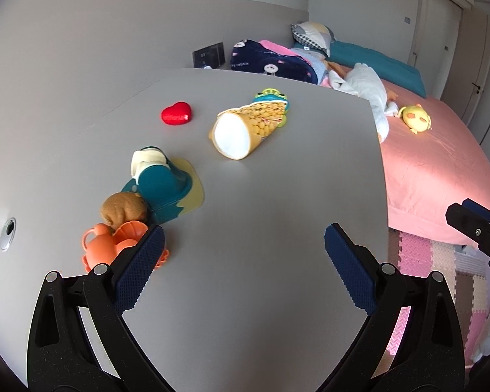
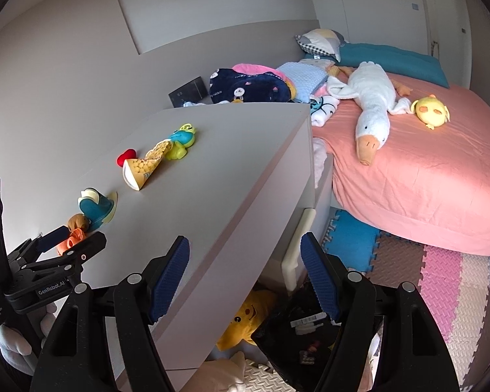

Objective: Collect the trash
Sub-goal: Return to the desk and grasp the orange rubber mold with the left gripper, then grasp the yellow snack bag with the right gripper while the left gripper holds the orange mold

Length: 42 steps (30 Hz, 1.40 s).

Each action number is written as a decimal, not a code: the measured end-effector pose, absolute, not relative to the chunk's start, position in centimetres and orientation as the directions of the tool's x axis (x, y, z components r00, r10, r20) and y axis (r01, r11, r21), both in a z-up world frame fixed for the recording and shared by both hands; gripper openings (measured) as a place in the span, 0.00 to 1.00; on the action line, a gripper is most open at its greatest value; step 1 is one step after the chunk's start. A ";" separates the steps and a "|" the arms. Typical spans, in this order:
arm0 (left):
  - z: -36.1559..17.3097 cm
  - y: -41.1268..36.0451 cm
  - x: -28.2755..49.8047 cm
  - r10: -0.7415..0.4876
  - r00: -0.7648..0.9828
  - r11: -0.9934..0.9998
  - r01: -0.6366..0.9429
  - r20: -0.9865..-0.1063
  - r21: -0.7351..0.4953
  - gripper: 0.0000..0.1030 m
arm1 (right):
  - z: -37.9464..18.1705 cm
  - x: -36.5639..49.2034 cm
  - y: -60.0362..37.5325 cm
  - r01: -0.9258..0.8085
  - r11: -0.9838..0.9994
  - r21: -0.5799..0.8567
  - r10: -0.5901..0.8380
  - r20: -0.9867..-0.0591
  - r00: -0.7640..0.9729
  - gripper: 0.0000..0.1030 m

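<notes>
A yellow corn-print snack packet (image 1: 241,130) (image 2: 143,166) lies on its side on the grey cabinet top (image 1: 261,212) (image 2: 232,163), its white open end facing me. A shiny red heart (image 1: 176,113) (image 2: 126,156) sits just behind it. My left gripper (image 1: 243,238) (image 2: 72,240) hovers open over the near part of the top, nothing between its blue pads. My right gripper (image 2: 245,245) is open and empty past the cabinet's front corner, above a black bag (image 2: 287,336) on the floor that holds scraps. One of its fingers (image 1: 470,220) shows at the right edge.
Toys line the cabinet's left side: an orange crab (image 1: 104,248), a brown plush (image 1: 124,209), a teal toy (image 1: 161,183), a frog (image 1: 271,98). A yellow plush (image 2: 248,313) lies under the cabinet. The pink bed (image 2: 424,179) with a goose plush (image 2: 372,107) stands right, over foam mats (image 2: 441,277).
</notes>
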<state>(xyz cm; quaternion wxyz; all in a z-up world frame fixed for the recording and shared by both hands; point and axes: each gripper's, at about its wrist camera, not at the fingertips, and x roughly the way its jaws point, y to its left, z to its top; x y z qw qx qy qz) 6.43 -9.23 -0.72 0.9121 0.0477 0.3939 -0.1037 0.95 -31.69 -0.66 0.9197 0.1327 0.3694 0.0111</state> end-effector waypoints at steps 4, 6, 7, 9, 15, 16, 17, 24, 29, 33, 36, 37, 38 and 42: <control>-0.8 -6.7 6.9 -0.118 0.674 0.985 0.175 -0.729 0.002 0.92 | -0.8 1.7 -30.5 0.057 0.965 0.255 0.137 -0.680 0.721 0.69; -0.9 -5.6 7.2 -0.103 0.675 0.988 0.153 -0.731 0.002 0.92 | -0.9 2.0 -29.8 0.046 0.966 0.254 0.145 -0.682 0.717 0.69; -1.0 -5.1 7.2 -0.095 0.675 0.990 0.144 -0.732 0.004 0.92 | -1.0 2.2 -29.5 0.039 0.967 0.253 0.150 -0.682 0.716 0.69; -1.2 -4.2 7.4 -0.082 0.673 0.991 0.131 -0.735 0.009 0.92 | -1.0 2.5 -28.8 0.026 0.967 0.252 0.158 -0.683 0.713 0.69; -2.4 -2.3 8.2 -0.058 0.652 0.995 0.098 -0.756 0.008 0.92 | -1.0 3.6 -27.1 -0.006 0.969 0.248 0.179 -0.683 0.708 0.69; -2.7 -2.1 8.4 -0.054 0.647 0.996 0.091 -0.760 0.007 0.92 | -1.0 3.8 -26.9 -0.010 0.969 0.249 0.183 -0.683 0.707 0.69; -3.0 -1.9 8.6 -0.052 0.642 0.996 0.086 -0.765 0.004 0.92 | -1.0 3.9 -26.6 -0.014 0.968 0.249 0.186 -0.684 0.706 0.69; -4.0 -1.3 9.4 -0.045 0.628 0.996 0.090 -0.777 0.015 0.92 | -1.4 5.1 -25.8 -0.023 0.968 0.251 0.196 -0.690 0.697 0.69; -4.2 -0.6 10.0 -0.053 0.615 0.996 0.090 -0.787 0.004 0.73 | -1.7 5.9 -25.2 -0.028 0.968 0.248 0.198 -0.696 0.690 0.69; -4.3 0.3 10.0 -0.073 0.608 0.996 0.092 -0.790 -0.021 0.52 | -1.7 6.0 -24.7 -0.033 0.968 0.247 0.201 -0.696 0.690 0.69; -4.1 1.0 9.9 -0.071 0.616 0.997 0.068 -0.784 -0.037 0.52 | -1.7 6.2 -24.5 -0.036 0.968 0.249 0.204 -0.693 0.691 0.69; -4.0 1.1 9.9 -0.068 0.619 0.997 0.064 -0.782 -0.036 0.52 | -1.7 6.3 -24.4 -0.037 0.968 0.250 0.205 -0.694 0.690 0.69; -3.8 1.2 9.8 -0.067 0.625 0.997 0.062 -0.778 -0.036 0.52 | -1.7 6.4 -24.4 -0.039 0.967 0.251 0.208 -0.693 0.690 0.69; -2.4 1.7 9.3 -0.062 0.656 0.998 0.058 -0.752 -0.032 0.52 | -1.5 6.8 -24.0 -0.048 0.967 0.251 0.214 -0.691 0.690 0.69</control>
